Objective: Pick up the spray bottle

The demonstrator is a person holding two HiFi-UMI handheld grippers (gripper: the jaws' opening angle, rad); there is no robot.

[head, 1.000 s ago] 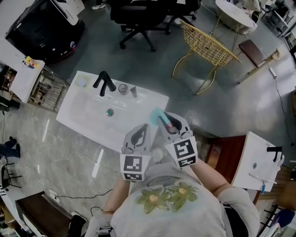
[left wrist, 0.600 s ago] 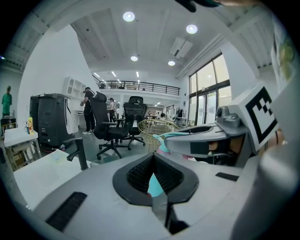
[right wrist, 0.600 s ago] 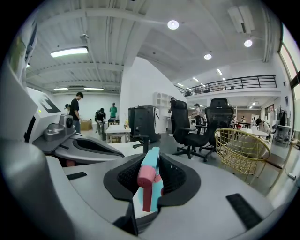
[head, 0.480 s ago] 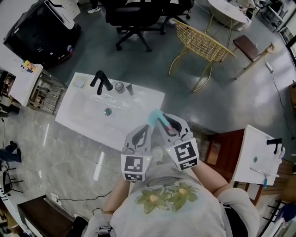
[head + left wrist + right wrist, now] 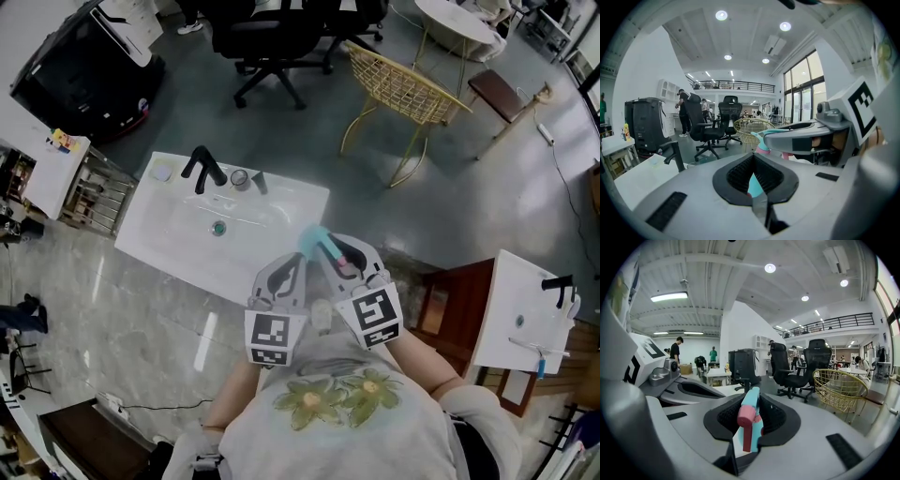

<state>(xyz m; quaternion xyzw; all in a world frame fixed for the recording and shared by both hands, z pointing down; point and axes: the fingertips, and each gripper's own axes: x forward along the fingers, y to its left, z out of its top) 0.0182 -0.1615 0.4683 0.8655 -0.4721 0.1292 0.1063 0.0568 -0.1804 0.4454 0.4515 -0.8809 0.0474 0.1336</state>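
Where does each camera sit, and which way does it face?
Head view: on the person's head, facing steeply down at the sink; shows shirt, left gripper, right gripper holding the spray bottle.
Left gripper view: on the left gripper, facing along its jaws across the room; right gripper at right.
Right gripper view: on the right gripper, facing along its jaws and the spray bottle; left gripper at left.
Shared by both gripper views: yellow wire chair, black office chairs.

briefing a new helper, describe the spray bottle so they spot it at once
Start at the white sink counter and come toward the person. The spray bottle is clamped in the right gripper: teal with a pink trigger, the only bright colour among grey gripper parts.
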